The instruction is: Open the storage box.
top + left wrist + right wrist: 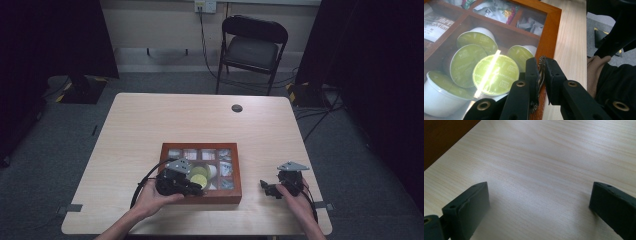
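Left gripper (199, 189), high view: mine, at the near edge of the wooden box (200, 197), which sits on the table (150, 120) toward my side. Right gripper (264, 186) rests on bare tabletop, well right of the box. Folding chair (252, 50) stands beyond the far edge.

Left gripper view: gripper (541, 72) clenched on a small ornate metal latch (541, 67) fixed to the box frame (549, 37). Behind the glass lid (459, 27) lie green-topped coffee capsules (495, 73) (labelled cappuccino, as far as I can read) and sachets (496, 11) in neighbouring compartments. The latch lies directly between my jaws, its long axis running with them; my left hand is plainly the nearer one for lifting the lid.

Right gripper view: gripper (539, 197) released, jaws spread wide over pale wood, a corner of the box (441, 137) at upper left.
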Demonstrator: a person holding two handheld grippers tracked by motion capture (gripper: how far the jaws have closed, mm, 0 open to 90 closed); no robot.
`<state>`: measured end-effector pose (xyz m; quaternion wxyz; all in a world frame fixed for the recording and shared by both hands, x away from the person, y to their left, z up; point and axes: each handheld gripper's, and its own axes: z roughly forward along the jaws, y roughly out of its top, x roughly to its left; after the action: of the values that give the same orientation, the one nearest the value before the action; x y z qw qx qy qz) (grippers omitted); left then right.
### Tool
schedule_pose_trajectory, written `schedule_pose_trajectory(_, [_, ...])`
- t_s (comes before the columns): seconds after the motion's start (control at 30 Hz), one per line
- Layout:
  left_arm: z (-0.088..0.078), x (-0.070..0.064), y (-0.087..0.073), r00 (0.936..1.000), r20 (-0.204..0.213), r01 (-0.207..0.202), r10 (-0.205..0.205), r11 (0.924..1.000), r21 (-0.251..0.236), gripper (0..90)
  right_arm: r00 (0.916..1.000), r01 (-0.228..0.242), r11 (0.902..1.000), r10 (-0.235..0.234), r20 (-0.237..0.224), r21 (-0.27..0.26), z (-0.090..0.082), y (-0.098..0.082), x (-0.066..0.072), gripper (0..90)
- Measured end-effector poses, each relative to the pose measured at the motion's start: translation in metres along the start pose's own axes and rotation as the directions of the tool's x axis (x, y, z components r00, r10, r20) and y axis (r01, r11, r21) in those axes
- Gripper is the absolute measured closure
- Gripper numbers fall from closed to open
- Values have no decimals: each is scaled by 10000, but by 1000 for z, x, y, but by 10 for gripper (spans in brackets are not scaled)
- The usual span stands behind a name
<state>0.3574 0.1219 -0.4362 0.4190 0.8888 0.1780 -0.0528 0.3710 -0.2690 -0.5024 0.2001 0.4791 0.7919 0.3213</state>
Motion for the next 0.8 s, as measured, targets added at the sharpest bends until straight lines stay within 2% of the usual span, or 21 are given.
schedule_pose_trajectory(0.23, [-4,1,3,9999,127,104,-104,9999,37,816,10000,0,10000,0,-2,-1,0,0,0,21])
schedule_pose_trajectory(0.43, [-9,2,8,9995,183,256,-253,9995,-172,816,10000,-1,10000,1,-2,0,0,0,0,21])
schedule_pose_trajectory(0.53, [-10,2,9,9994,220,256,-255,9997,-44,815,10000,0,10000,0,-2,1,0,0,0,21])
schedule_pose_trajectory(0.6, [-12,3,9,9990,290,357,-352,9992,-172,815,10000,0,10000,0,-2,-1,0,0,0,21])
schedule_pose_trajectory(0.8, [-17,4,17,9989,331,343,-337,9993,-163,815,10000,-1,10000,1,-2,0,0,0,0,21])
